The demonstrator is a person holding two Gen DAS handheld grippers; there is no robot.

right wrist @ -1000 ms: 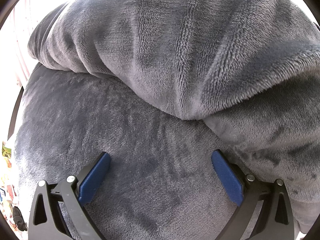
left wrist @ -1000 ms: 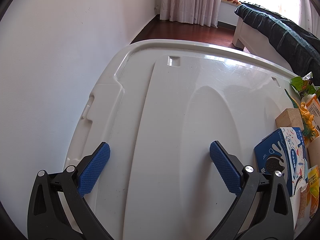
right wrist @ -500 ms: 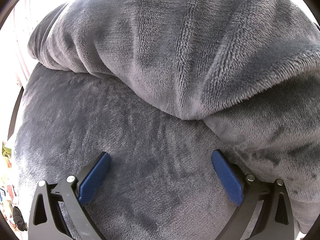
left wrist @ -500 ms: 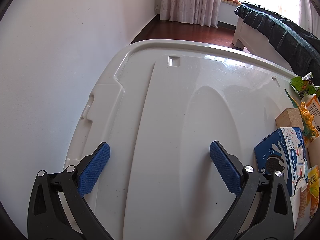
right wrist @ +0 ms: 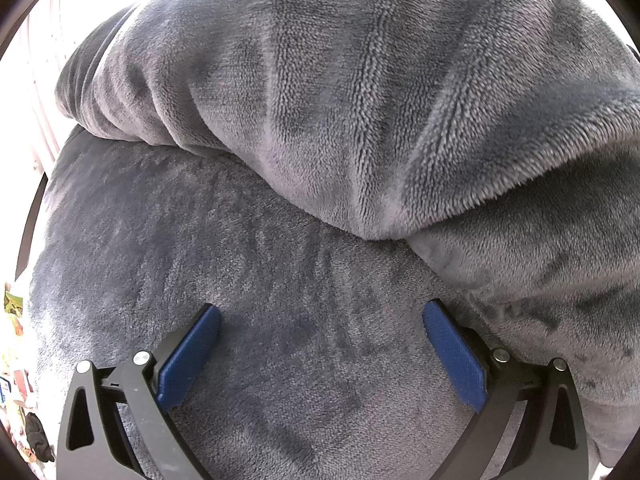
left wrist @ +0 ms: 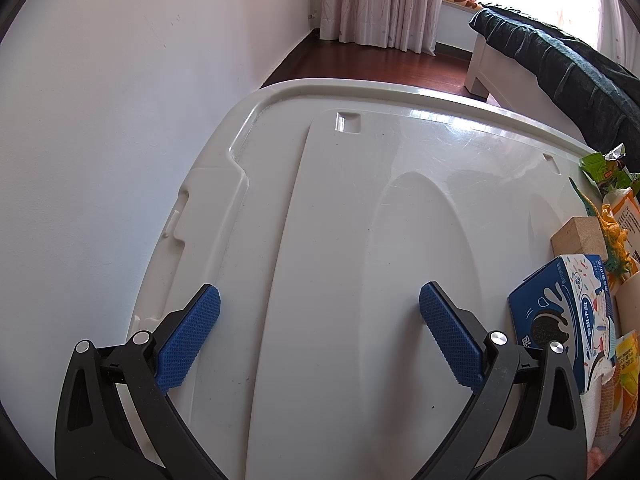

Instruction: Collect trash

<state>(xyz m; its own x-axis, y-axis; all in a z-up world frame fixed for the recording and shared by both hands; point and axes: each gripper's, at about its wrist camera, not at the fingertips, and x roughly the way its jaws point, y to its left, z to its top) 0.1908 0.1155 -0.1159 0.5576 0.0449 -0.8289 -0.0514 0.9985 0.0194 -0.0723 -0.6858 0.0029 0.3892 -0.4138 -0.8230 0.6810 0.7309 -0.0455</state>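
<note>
In the left wrist view, the left hand-held gripper [left wrist: 319, 334] stands wide open, its two blue pads far apart with nothing between them. Under it lies a large white plastic lid [left wrist: 360, 220], which fills the middle of the frame and serves here as the bench. The trash is gathered at the right edge of the frame, on the lid: a blue cookie box [left wrist: 560, 312] at the lower right, a tan block [left wrist: 578, 236] just above it, a green wrapper [left wrist: 602, 166] further up, and an orange packet [left wrist: 624, 216] beside the block (what lies below the box is cut off by the frame edge and hard to read). The gripper touches none of these things. At the upper right of the frame a bed with a dark cover [left wrist: 560, 68] is seen, and a curtain [left wrist: 384, 0] hangs at the top centre, over a brown wooden floor [left wrist: 372, 64]. A white wall [left wrist: 120, 100] takes the left side.

In the right wrist view, the right hand-held gripper [right wrist: 320, 348] is also wide open and holds nothing. Grey plush fabric [right wrist: 340, 120] fills nearly the whole frame, in thick folds close to the pads.
</note>
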